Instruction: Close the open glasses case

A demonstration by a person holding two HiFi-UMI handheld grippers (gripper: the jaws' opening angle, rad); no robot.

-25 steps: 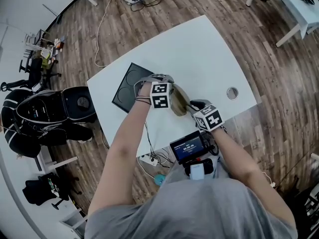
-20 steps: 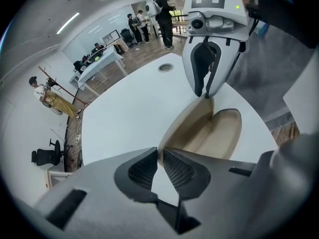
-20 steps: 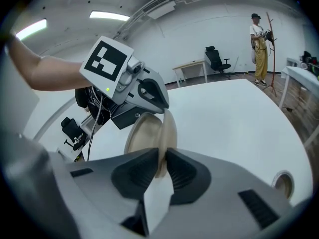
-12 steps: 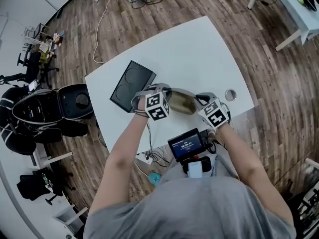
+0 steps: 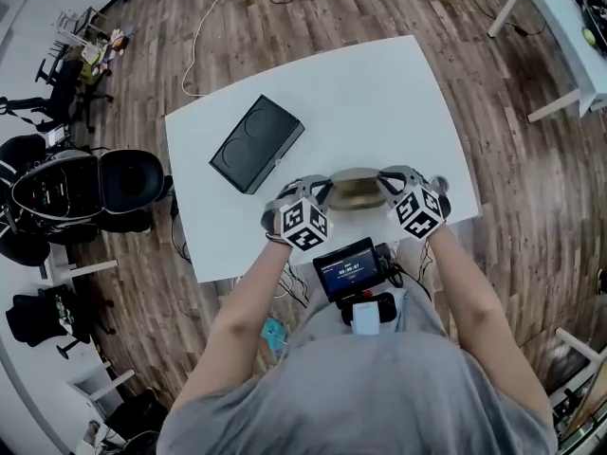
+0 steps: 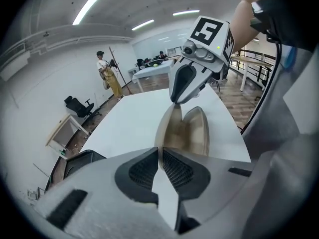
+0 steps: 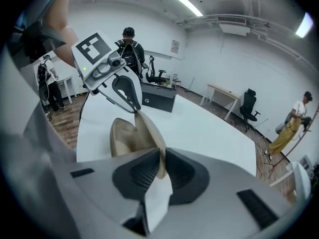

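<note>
A person works two hand-held tools over the near edge of a white tabletop (image 5: 379, 93), with a tan glasses case (image 5: 357, 190) spanned between them. The left claw (image 5: 325, 191) is clenched on one end of the case and the right claw (image 5: 389, 180) on the other.

The gripper views show what each is biting. In both, the pads pinch the thin rim of the same shell, which runs edge-on from one claw straight to the other. The case's second shell splays away from it in a V toward the person's side, so the case is open. Holding one half by both ends appears to keep it from twisting and leaves the free half able to swing about the hinge.

Whether the case rests on the tabletop or is held just above it cannot be told from these views.

By this reading, the closing itself is not yet done. It would call for bringing the loose shell against the held one, perhaps by tipping the case or pressing it on the tabletop.

A flat black panel (image 5: 256, 143) marked with two rings lies well apart on the far left of the tabletop, clear of the work.
</note>
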